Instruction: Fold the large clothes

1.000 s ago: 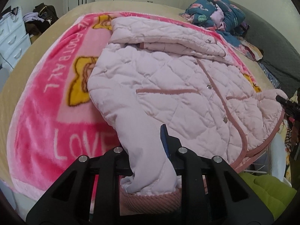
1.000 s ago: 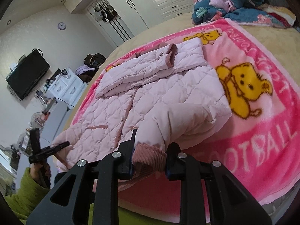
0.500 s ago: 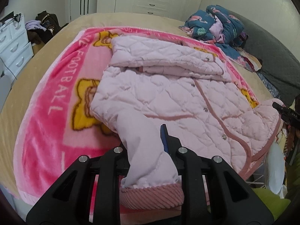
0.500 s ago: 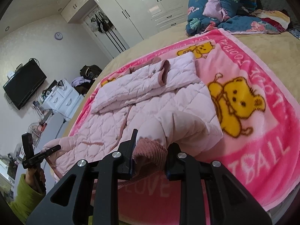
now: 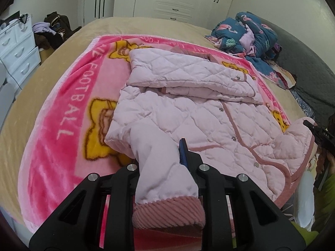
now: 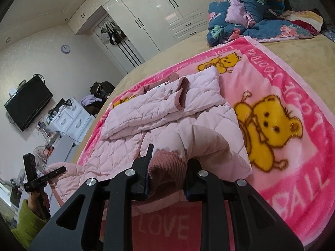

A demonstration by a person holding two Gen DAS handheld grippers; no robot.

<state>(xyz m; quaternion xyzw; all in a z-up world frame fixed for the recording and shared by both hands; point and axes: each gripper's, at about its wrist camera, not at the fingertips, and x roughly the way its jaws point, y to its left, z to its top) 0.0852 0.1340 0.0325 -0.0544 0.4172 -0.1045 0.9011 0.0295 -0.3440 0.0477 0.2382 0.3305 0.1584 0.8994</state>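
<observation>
Pink quilted jacket lies front up on the pink bear-print blanket, hood folded down at 12 o'clock; left gripper has its jaws clamped on one sleeve just above the ribbed cuff; right gripper has its jaws clamped on the other sleeve's ribbed cuff; blue bedding pile sits at 1 o'clock beyond the blanket.
</observation>
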